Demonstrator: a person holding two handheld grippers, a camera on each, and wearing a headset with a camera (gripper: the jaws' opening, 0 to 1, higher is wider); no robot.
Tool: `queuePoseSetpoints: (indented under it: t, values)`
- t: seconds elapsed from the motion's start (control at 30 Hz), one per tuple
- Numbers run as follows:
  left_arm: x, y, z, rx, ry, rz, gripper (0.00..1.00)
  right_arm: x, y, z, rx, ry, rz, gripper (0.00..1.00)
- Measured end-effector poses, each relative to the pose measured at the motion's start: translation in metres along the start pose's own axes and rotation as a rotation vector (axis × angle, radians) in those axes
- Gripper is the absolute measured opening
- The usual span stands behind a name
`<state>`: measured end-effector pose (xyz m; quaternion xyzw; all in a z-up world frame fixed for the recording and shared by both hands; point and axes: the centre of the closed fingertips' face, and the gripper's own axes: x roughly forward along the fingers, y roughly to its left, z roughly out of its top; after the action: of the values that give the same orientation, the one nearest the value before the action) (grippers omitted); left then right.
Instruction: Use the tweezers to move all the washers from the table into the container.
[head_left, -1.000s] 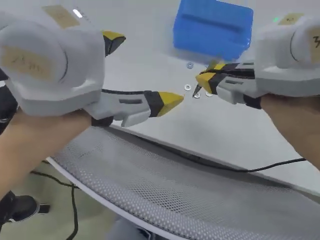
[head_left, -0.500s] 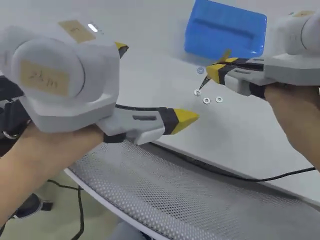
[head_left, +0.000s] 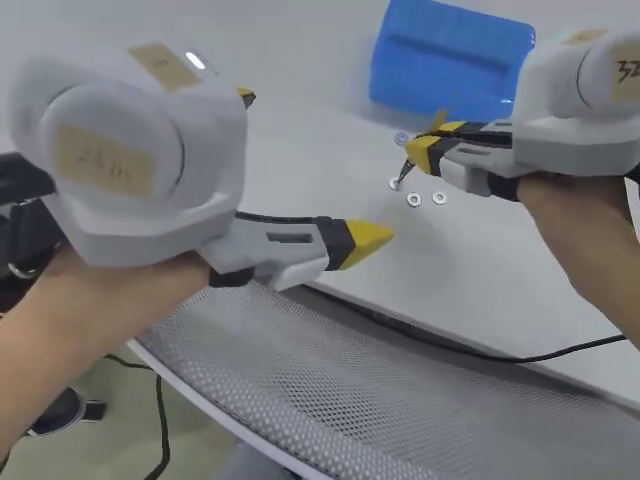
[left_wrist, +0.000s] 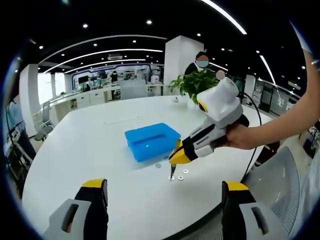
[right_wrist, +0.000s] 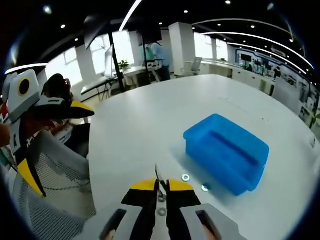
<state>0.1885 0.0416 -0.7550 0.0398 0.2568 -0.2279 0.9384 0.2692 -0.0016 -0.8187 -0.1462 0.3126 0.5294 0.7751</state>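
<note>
Three washers (head_left: 414, 200) lie flat in a loose cluster on the white tabletop (head_left: 330, 130). A fourth washer (head_left: 401, 140) sits apart at 12 o'clock from them, just beside the front wall of the blue container (head_left: 450, 60). The tip of the tweezers (head_left: 400, 176) is at the cluster's 10 o'clock member, over or on its ring (too small to tell whether it touches or has pinched it).

In the head view the tweezers' long axis runs from the right hand-held gripper (head_left: 422, 150) down toward 7 o'clock. That puts the washer straight off the tool's point, with the container near at 1 o'clock from the cluster. The right hand-held gripper, by far the nearer one, has its jaws pressed together on the tweezers, which in the right gripper view poke out between the yellow tips.

The left hand-held gripper (head_left: 305, 165) hangs well apart at 8 o'clock, by the tabletop's edge, with its jaws spread wide and holding nothing. The coming move, I judge, is a pinch, a lift and a short carry toward 1 o'clock.
</note>
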Motion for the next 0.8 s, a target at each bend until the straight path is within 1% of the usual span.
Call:
queuePoseSetpoints:
  t: [0.07, 0.23, 0.33, 0.53, 0.57, 0.67, 0.73, 0.77, 0.8]
  values:
    - [0.000, 0.000, 0.000, -0.002, 0.000, 0.002, 0.96, 0.000, 0.000, 0.001, -0.024, 0.009, -0.004, 0.02]
    - [0.000, 0.000, -0.001, -0.019, 0.012, -0.005, 0.98, 0.002, 0.000, 0.003, -0.041, 0.034, 0.003, 0.01]
    - [0.001, 0.000, -0.002, -0.014, 0.019, -0.006, 0.98, 0.000, 0.003, 0.007, -0.032, 0.030, 0.013, 0.00]
    - [0.002, 0.001, -0.003, -0.007, 0.025, -0.002, 0.97, -0.009, 0.002, 0.023, -0.045, 0.007, 0.015, 0.00]
    - [0.002, 0.002, -0.002, -0.004, 0.020, 0.003, 0.96, -0.010, 0.002, 0.025, -0.050, 0.005, 0.020, 0.00]
    - [0.001, 0.002, -0.001, -0.014, 0.019, 0.003, 0.97, -0.014, 0.001, 0.033, -0.059, -0.001, 0.028, 0.00]
    - [0.000, 0.003, 0.002, -0.027, 0.011, 0.007, 0.97, -0.016, 0.000, 0.039, -0.048, -0.009, 0.035, 0.00]
    - [-0.001, 0.003, 0.006, -0.037, -0.004, 0.005, 0.97, -0.019, -0.001, 0.046, -0.042, -0.023, 0.032, 0.00]
    - [-0.002, 0.003, 0.008, -0.035, -0.007, 0.006, 0.97, -0.021, -0.001, 0.050, -0.043, -0.029, 0.031, 0.00]
